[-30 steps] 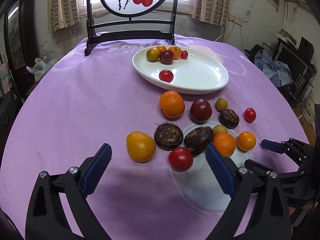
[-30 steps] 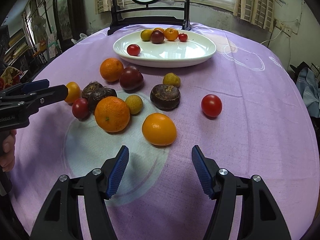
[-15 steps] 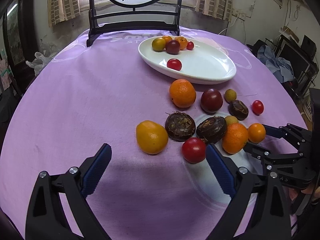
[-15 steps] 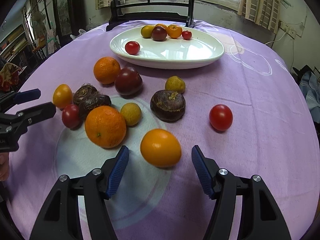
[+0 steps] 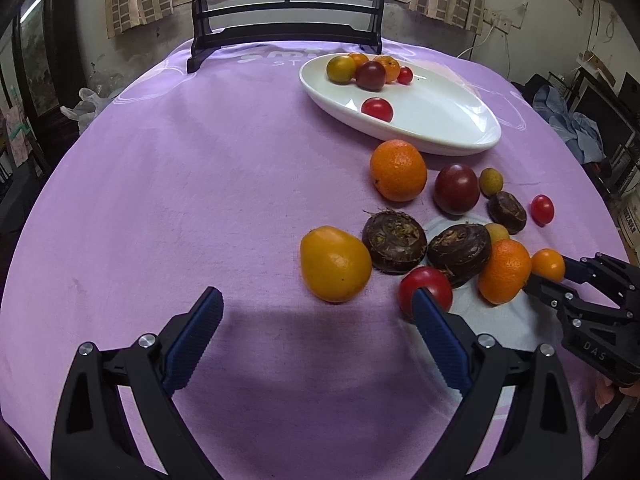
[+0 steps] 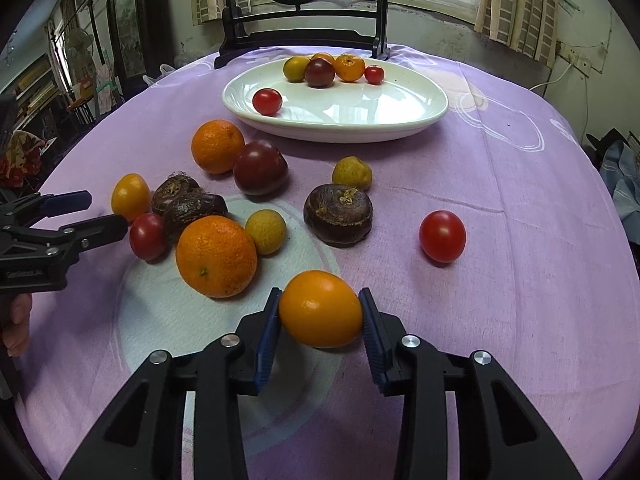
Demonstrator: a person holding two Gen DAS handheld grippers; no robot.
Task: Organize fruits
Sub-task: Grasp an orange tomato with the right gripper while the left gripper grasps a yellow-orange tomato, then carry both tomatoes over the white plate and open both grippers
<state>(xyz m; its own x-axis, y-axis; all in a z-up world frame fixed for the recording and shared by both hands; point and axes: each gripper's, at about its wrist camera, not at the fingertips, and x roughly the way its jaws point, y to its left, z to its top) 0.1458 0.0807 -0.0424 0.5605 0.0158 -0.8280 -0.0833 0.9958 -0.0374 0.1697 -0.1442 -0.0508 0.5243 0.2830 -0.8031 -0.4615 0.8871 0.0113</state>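
Observation:
A white oval plate (image 6: 420,120) at the back of the purple table holds several small fruits. Loose fruit lies in front of it: oranges, red tomatoes, dark plums, brown water chestnuts, small yellow fruits. My right gripper (image 6: 320,316) has both pads against a small yellow-orange fruit (image 6: 320,308) that rests on the cloth; it also shows in the left wrist view (image 5: 547,265). My left gripper (image 5: 316,320) is open and empty, just short of a yellow-orange fruit (image 5: 334,264) and a red tomato (image 5: 426,288). The plate also shows in the left wrist view (image 5: 460,136).
A black wooden stand with a round painted panel (image 6: 304,36) stands behind the plate. A large orange (image 6: 216,256) lies just left of my right gripper. A red tomato (image 6: 442,236) lies alone to the right. The table edge curves round on all sides.
My right gripper moved forward and closed its fingers onto the small yellow-orange fruit. My left gripper shifted left and forward, still open.

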